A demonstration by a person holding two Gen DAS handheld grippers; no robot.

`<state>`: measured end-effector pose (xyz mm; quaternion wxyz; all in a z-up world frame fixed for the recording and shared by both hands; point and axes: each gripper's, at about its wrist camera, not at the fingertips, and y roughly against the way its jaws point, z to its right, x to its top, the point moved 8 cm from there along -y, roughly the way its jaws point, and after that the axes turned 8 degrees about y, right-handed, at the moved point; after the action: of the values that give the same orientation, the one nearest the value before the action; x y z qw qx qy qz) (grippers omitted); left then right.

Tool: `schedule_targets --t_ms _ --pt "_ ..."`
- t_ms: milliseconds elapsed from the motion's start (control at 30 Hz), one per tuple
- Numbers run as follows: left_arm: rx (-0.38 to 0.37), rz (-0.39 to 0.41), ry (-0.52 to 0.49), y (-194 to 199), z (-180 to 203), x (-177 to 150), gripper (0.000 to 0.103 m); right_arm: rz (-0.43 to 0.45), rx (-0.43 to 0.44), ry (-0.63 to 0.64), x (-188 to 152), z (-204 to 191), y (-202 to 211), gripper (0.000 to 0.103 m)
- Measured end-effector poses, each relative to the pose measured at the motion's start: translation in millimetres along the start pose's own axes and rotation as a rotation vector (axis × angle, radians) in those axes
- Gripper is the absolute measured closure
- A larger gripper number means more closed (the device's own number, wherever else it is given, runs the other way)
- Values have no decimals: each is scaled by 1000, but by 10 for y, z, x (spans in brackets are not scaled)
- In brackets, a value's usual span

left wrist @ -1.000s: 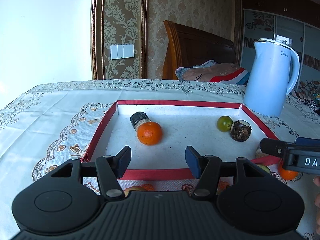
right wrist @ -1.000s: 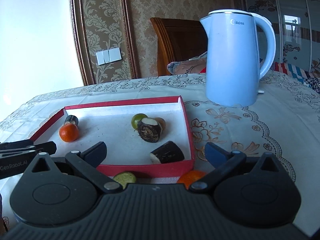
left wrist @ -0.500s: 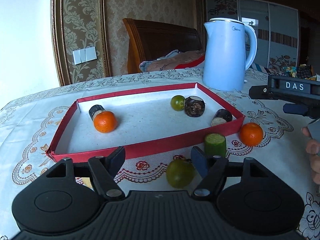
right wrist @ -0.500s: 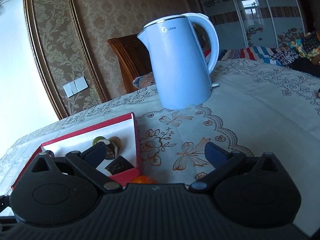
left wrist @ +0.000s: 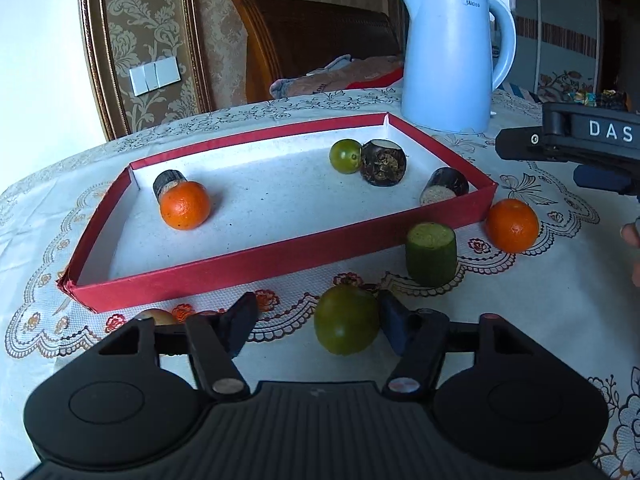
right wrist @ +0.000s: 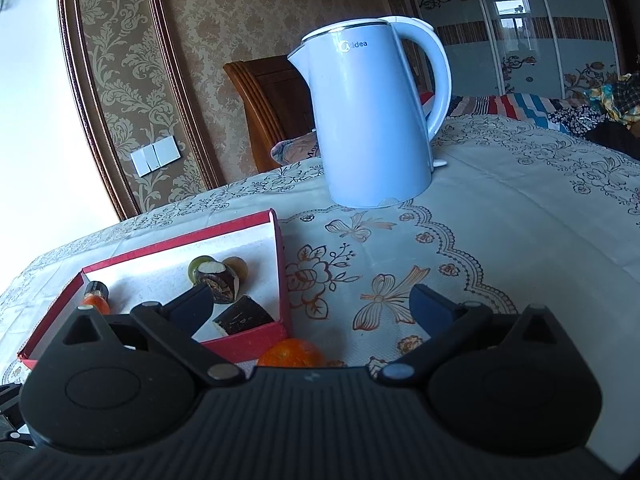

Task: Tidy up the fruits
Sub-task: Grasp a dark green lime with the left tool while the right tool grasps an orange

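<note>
A red-walled tray (left wrist: 240,268) holds an orange (left wrist: 185,205), a green fruit (left wrist: 345,155) and dark cut pieces (left wrist: 383,162). On the cloth in front lie a green round fruit (left wrist: 346,320), a green cut cylinder (left wrist: 431,254) and a second orange (left wrist: 512,221). My left gripper (left wrist: 316,322) is open; the green round fruit sits between its fingers, against the right one. My right gripper (right wrist: 310,304) is open and empty, above the second orange (right wrist: 291,354), beside the tray's right corner (right wrist: 256,340). It shows at the right of the left wrist view (left wrist: 580,148).
A pale blue kettle (left wrist: 454,56) stands behind the tray's right end and shows in the right wrist view (right wrist: 374,120). A small brownish fruit (left wrist: 158,316) lies by my left finger. A wooden chair with cloth stands behind the table (left wrist: 316,32).
My left gripper has pulled back from the tray and come close around the green round fruit. My right gripper has swung right and up, off the tray.
</note>
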<state>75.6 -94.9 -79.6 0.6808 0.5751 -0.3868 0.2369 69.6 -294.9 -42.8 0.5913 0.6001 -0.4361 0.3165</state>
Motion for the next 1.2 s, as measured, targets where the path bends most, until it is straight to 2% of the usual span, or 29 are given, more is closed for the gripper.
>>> schedule_targets --t_ms 100,167,333,433,600,833,933,1000,1067,1100,1200 --pt "-3 14 -26 27 39 -6 66 -22 -5 24 -30 -15 -16 0" --pt "2 23 -33 43 44 -3 70 -36 -8 39 -55 -19 -18 0" --pt "36 69 -8 107 -46 46 71 -43 -34 103 -118 13 40 0" --pt "38 50 -2 74 -66 49 71 -70 -19 146 -178 4 61 0" --pt "53 36 -4 46 -78 46 71 -109 9 228 -277 -87 80 6" --pt "51 22 15 39 -109 32 71 -145 8 296 -314 -216 -29 25" --pt "50 23 16 37 -107 34 71 -179 54 262 -327 -206 -110 43" --pt "45 26 17 47 -102 31 71 -196 68 254 -348 -213 -144 46" --pt "41 32 15 58 -98 34 71 -190 91 254 -356 -245 -127 60" --pt "32 32 16 67 -103 34 71 -187 105 251 -360 -267 -114 64" --pt "24 32 14 75 -97 32 71 -177 86 278 -368 -299 -104 64"
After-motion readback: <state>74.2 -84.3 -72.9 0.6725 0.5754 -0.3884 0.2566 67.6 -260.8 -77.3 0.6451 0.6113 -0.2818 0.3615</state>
